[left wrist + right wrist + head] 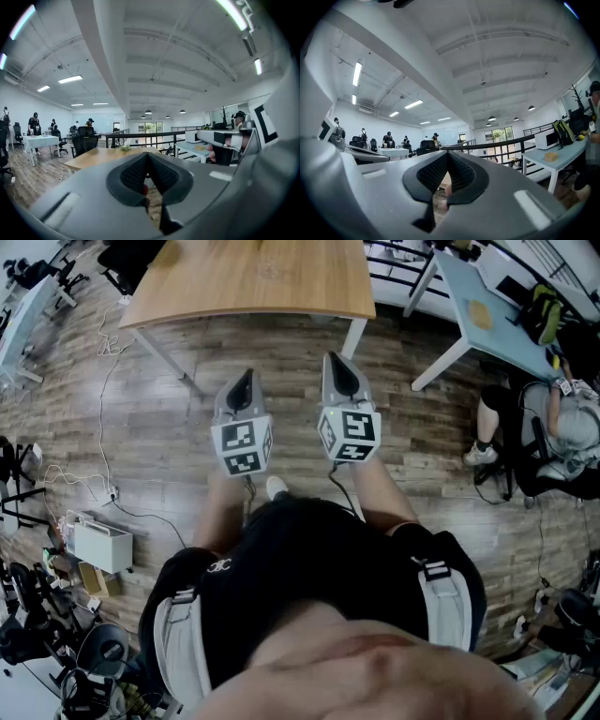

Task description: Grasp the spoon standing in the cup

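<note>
Wood-plank floor (178,437) spreads under the standing person, with a wooden table (253,277) just ahead. The left gripper (245,379) and right gripper (339,362) are held side by side over the floor, pointing toward the table. Each gripper's jaws are pressed together at the tips, with nothing between them. No view shows the spoon or the cup.
</note>
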The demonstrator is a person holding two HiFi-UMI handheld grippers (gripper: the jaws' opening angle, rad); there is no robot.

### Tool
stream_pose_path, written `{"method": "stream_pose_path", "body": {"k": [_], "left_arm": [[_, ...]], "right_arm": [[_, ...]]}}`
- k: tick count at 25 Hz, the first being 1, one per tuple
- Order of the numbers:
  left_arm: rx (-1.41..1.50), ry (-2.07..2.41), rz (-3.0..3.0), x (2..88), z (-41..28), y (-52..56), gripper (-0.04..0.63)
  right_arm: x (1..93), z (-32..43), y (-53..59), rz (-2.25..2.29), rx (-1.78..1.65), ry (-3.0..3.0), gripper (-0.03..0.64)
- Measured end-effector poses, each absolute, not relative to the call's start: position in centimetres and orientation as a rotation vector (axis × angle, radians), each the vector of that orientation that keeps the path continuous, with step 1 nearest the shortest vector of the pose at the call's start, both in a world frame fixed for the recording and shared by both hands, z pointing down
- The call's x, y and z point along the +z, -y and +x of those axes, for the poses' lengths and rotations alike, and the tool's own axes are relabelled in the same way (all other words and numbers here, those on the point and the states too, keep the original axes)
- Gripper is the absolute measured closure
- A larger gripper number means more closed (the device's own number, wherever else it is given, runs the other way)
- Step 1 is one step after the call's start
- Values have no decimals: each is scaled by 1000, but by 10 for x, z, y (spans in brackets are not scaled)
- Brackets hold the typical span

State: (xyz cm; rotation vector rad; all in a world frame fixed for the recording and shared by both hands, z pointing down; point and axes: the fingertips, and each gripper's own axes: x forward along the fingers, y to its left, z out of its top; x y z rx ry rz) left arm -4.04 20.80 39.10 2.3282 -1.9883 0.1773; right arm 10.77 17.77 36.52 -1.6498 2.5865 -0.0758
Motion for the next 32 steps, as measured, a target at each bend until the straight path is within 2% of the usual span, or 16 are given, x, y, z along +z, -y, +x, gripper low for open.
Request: {"method": "stream_pose_path", "body": {"k": [19, 32], "left_arm": [[179, 1931, 2403, 387, -5, -179, 586], [183, 1865, 2487, 381, -44, -121, 586]], "right_arm": [[362, 118, -167, -1639, -52, -2632, 617], [365, 62, -115, -1687, -23, -2656, 617]]}}
